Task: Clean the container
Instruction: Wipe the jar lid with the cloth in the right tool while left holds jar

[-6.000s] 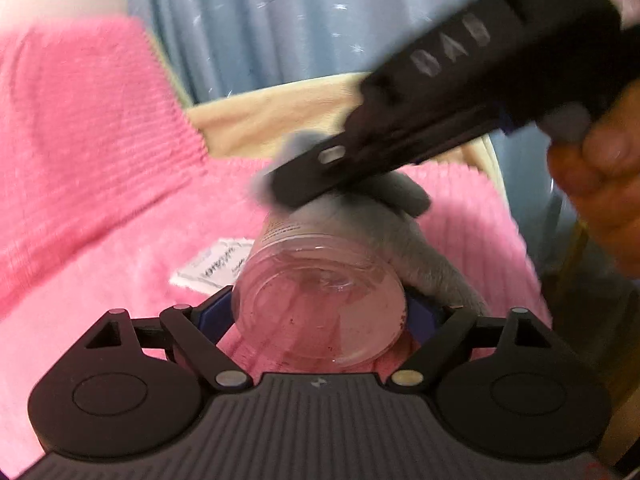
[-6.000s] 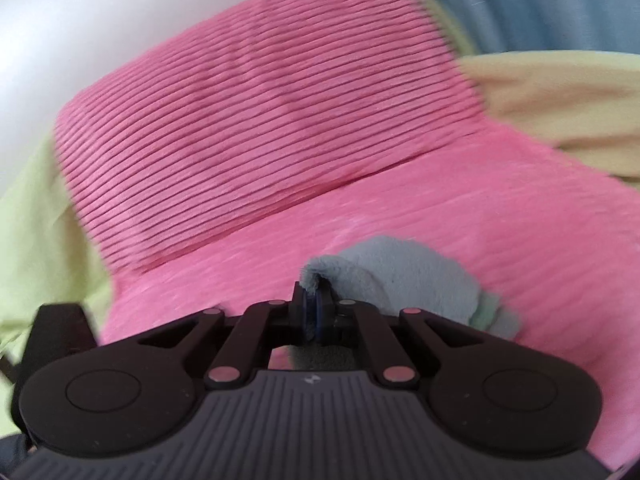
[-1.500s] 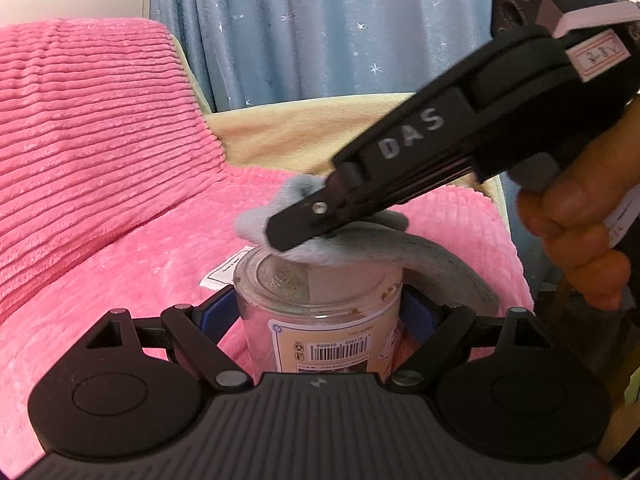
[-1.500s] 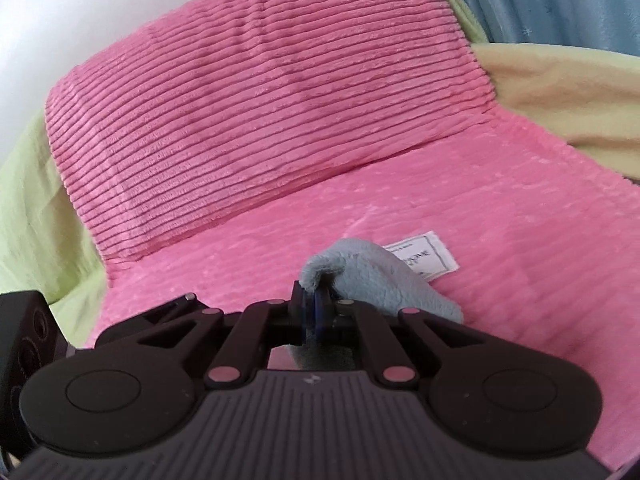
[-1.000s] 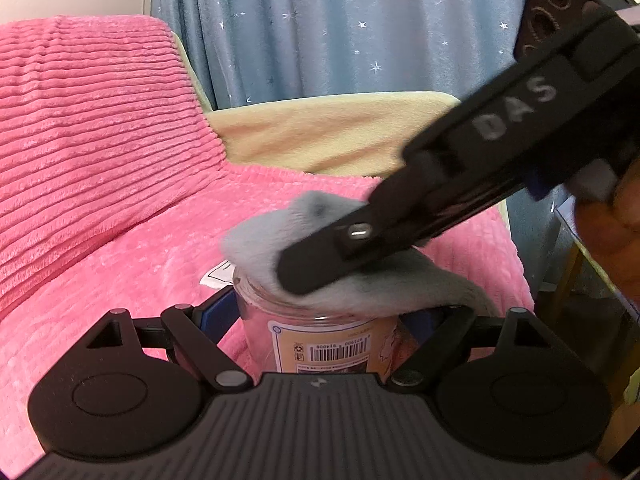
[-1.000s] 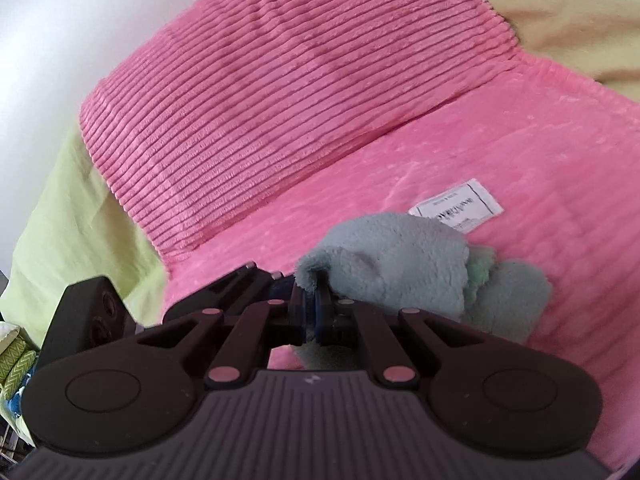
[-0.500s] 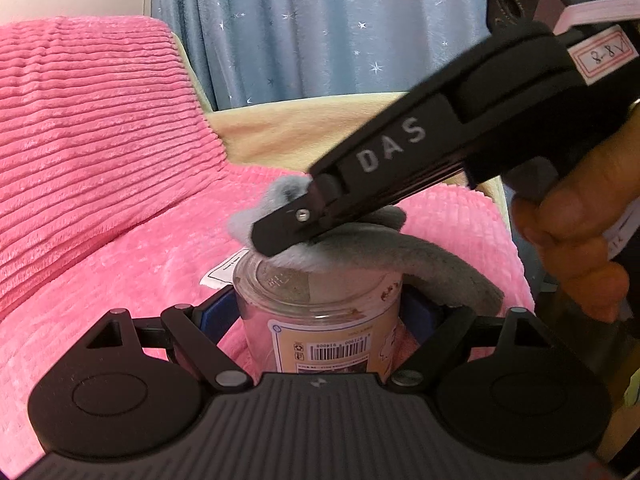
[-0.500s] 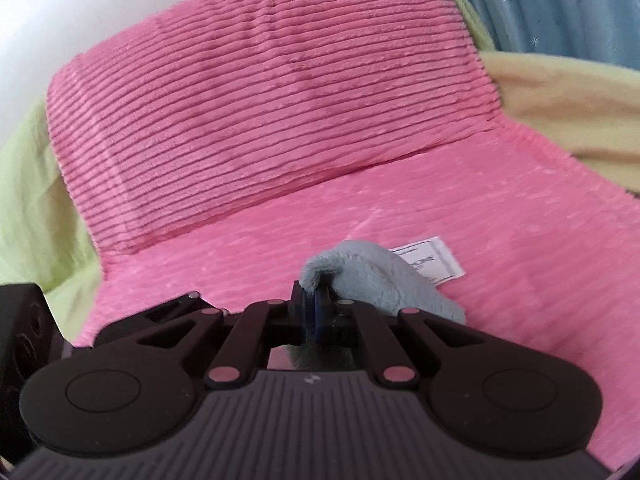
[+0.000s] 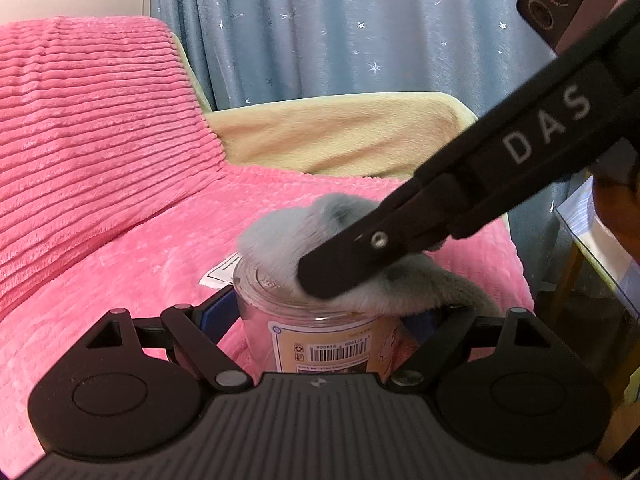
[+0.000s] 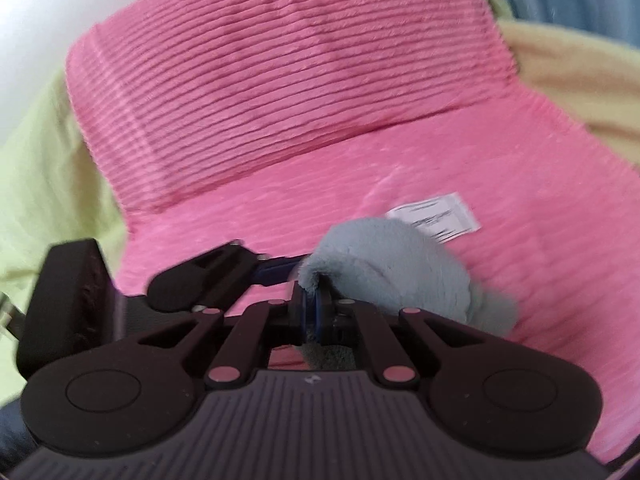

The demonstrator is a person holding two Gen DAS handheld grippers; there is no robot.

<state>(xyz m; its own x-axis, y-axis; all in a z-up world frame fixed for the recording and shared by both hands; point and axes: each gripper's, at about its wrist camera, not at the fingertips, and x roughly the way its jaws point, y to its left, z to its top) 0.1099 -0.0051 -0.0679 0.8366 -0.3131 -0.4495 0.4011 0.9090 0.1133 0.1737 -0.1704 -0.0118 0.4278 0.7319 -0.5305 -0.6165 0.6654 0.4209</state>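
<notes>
Left wrist view: the left gripper (image 9: pixel 320 316) has its two fingers (image 9: pixel 218 310) closed against the sides of a clear plastic jar (image 9: pixel 320 332), which stands upright between them, a barcode label facing the camera. A fluffy grey cloth (image 9: pixel 304 236) lies pressed on the jar's top, covering most of it and drooping over the right side. The right gripper (image 9: pixel 344 268), a long black tool lettered "DAS", reaches in from the upper right and bears down on that cloth. Part of a hand (image 9: pixel 616 208) shows at the right edge behind it. In the right wrist view, that gripper's fingers (image 10: pixel 298 308) are pinched nearly together on a fold of the cloth, which bulges out beyond them. Behind lie a pink ribbed blanket (image 9: pixel 100 248) with a white tag (image 10: pixel 436 216) on it, a pink ribbed cushion (image 9: pixel 88 120), a yellow armrest (image 9: pixel 340 132) and a blue star-patterned curtain (image 9: pixel 340 28).
</notes>
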